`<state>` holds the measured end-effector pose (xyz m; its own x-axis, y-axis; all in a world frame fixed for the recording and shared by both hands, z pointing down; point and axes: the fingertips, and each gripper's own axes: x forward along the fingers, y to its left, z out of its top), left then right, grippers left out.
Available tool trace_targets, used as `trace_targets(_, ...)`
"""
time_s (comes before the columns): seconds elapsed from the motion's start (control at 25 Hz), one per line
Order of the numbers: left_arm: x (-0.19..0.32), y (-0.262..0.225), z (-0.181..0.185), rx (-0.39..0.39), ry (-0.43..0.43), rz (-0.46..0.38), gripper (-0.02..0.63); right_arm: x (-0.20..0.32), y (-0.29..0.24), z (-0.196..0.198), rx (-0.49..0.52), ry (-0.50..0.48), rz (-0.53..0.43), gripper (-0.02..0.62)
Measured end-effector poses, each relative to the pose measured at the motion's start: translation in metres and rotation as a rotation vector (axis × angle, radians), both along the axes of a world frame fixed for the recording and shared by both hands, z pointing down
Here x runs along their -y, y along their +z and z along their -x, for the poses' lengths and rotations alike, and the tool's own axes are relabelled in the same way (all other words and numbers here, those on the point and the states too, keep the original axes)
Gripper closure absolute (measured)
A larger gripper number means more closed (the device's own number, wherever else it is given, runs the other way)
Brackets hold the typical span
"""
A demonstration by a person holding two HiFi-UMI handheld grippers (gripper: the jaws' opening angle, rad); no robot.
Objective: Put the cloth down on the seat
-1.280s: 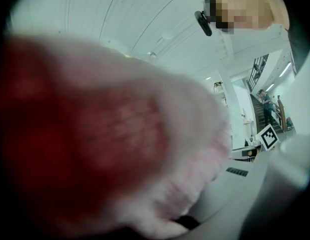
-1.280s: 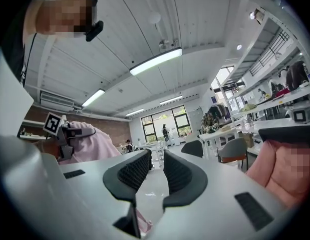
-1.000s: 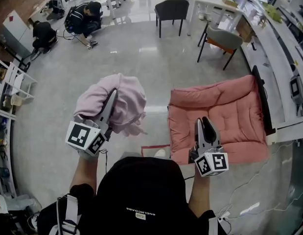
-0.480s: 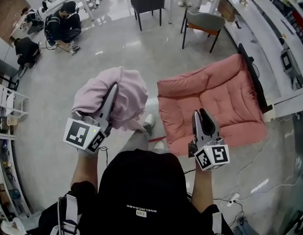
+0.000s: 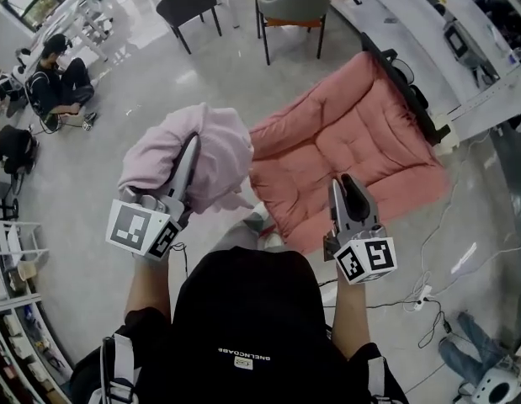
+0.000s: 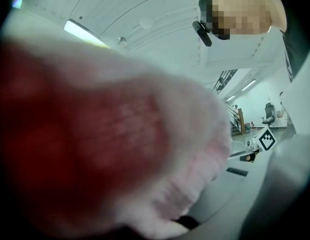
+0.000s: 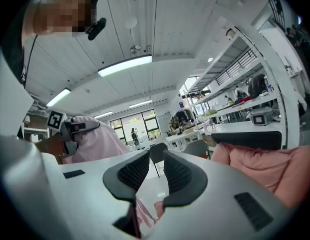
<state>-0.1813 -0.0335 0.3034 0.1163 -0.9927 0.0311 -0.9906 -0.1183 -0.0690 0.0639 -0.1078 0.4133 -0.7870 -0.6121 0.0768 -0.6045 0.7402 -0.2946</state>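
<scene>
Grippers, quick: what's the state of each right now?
Left gripper: closed on the pink cloth.
Right gripper: slightly open, empty.

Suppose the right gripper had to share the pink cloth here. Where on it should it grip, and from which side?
Probably the loose fold drooping at the lower right edge of the pink cloth, approached level from the side of the right gripper. The rest is bunched over the left gripper, which clamps it. That fold hangs free and looks thin enough to pinch.
</scene>
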Motion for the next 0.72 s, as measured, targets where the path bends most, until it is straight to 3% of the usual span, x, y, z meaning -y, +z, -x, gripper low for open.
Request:
trace_targets(0.36, 0.111, 0.006, -0.030, 0.013, 0.251, 0.032, 0.517, 0.052, 0.002, -0.014, -0.019, 0.175, 0.016, 0.488)
trace_targets(0.72, 0.215, -0.008, -0.091, 0.018, 0.529, 0.030, 0.517, 0.098, -0.006, -0.043, -0.034, 0.387, 0.040, 0.488)
